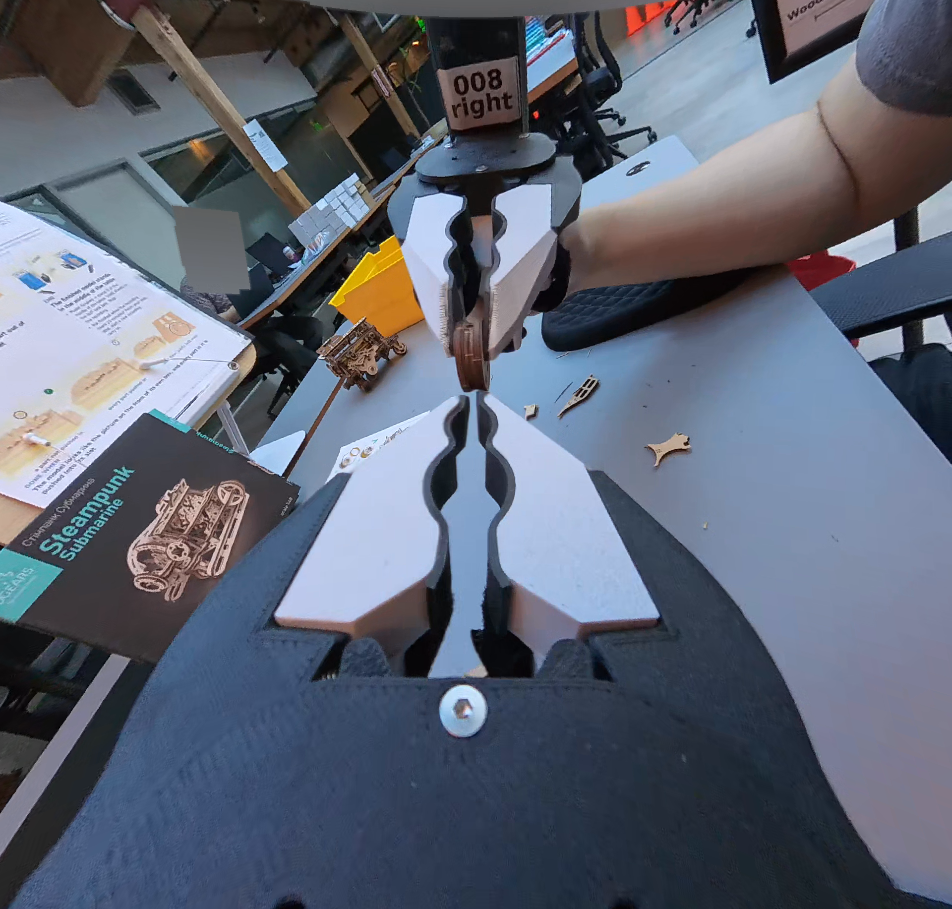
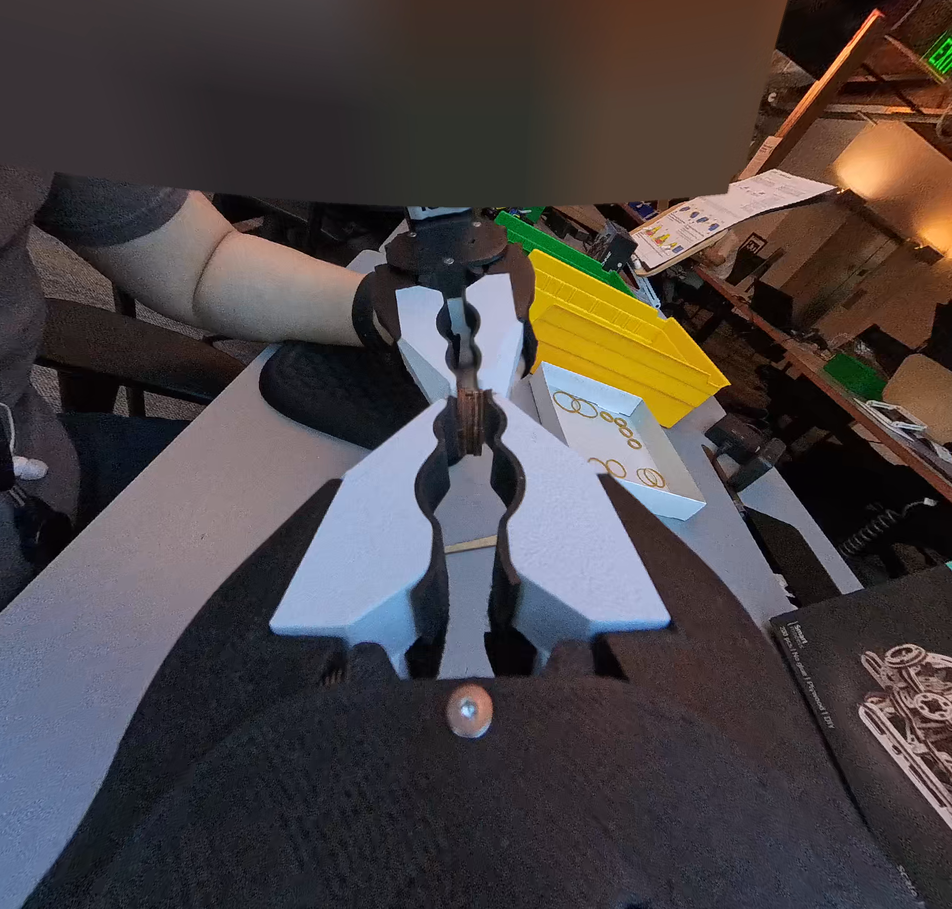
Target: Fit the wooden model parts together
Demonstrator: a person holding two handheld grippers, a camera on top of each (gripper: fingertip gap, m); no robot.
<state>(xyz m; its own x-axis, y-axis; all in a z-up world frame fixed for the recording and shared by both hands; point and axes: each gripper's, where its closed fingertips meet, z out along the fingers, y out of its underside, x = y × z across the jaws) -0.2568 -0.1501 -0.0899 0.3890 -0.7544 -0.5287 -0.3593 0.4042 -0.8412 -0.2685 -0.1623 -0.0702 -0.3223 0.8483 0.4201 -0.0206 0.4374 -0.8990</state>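
Observation:
A layered round wooden part (image 2: 468, 428) is pinched edge-on between the tips of my right gripper (image 2: 468, 420), which is shut on it. In the left wrist view the right gripper (image 1: 469, 348) comes down from the top holding the same part (image 1: 471, 361) above the grey table (image 1: 721, 523). My left gripper (image 1: 474, 399) is shut, tips right against the part's lower edge. It faces the right gripper tip to tip and also shows in the right wrist view (image 2: 466, 382). I cannot tell whether anything thin is between its tips.
A finished wooden model (image 1: 360, 356), yellow bin (image 1: 378, 292), black booklet (image 1: 139, 534) and instruction board (image 1: 103, 328) lie left. Wooden scraps (image 1: 667, 446) and a black pad (image 1: 618, 312) lie right. A white tray of rings (image 2: 664, 492) and a thin stick (image 2: 471, 544) also show. Both grippers' tips are close together, under 4 cm apart.

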